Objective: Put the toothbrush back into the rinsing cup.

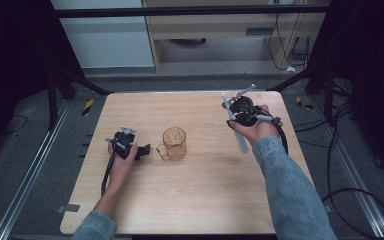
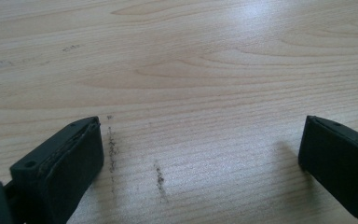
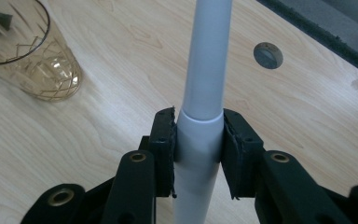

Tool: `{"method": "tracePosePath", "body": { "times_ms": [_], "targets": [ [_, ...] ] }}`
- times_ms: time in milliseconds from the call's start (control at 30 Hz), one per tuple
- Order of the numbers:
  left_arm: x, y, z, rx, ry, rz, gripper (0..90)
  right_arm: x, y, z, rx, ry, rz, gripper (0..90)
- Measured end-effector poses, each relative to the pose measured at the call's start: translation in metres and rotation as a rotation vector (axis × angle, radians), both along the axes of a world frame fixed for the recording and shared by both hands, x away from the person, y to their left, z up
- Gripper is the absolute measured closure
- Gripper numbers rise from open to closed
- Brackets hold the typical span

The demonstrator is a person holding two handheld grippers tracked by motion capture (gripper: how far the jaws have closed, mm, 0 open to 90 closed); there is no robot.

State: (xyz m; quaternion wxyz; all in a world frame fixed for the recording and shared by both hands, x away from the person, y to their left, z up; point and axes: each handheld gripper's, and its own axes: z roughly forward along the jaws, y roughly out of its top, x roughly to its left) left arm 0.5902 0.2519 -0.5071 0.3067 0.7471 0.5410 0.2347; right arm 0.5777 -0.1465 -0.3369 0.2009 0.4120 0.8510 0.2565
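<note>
An amber glass mug (image 1: 174,143) stands mid-tabletop (image 1: 195,190). At its 9 o'clock, the left gripper (image 1: 145,149) sits spread and empty; toward 2 o'clock, the right gripper (image 3: 198,149) clamps a white tube (image 3: 206,70) — a careless swing could topple the mug.

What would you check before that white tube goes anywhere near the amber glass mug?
1. Right gripper clamped on the white tube: ok, jaws press on both sides.
2. Amber mug upright: ok.
3. Mug empty: cannot tell for certain; it looks empty.
4. Left gripper open beside the mug's handle: ok, jaws wide apart, nothing between them.
5. Left gripper steadying the mug: not ok, it holds nothing.
6. Table around the mug free of clutter: ok.
</note>
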Motion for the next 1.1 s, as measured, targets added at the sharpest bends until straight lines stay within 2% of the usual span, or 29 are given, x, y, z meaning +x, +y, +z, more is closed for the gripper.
{"method": "tracePosePath", "body": {
  "times_ms": [333, 833, 1100],
  "targets": [
    [0.000, 0.000, 0.000, 0.000, 0.000, 0.000, 0.0, 0.010, 0.004, 0.003, 0.019, -0.049, -0.015, 67.5],
    [0.000, 0.000, 0.000, -0.001, 0.000, -0.001, 0.0, 0.018, 0.015, 0.003, 0.097, -0.150, -0.030, 67.5],
    [0.000, 0.000, 0.000, -0.001, 0.000, -0.002, 0.0, 0.020, 0.020, 0.001, 0.114, -0.159, -0.027, 67.5]
  ]
}}
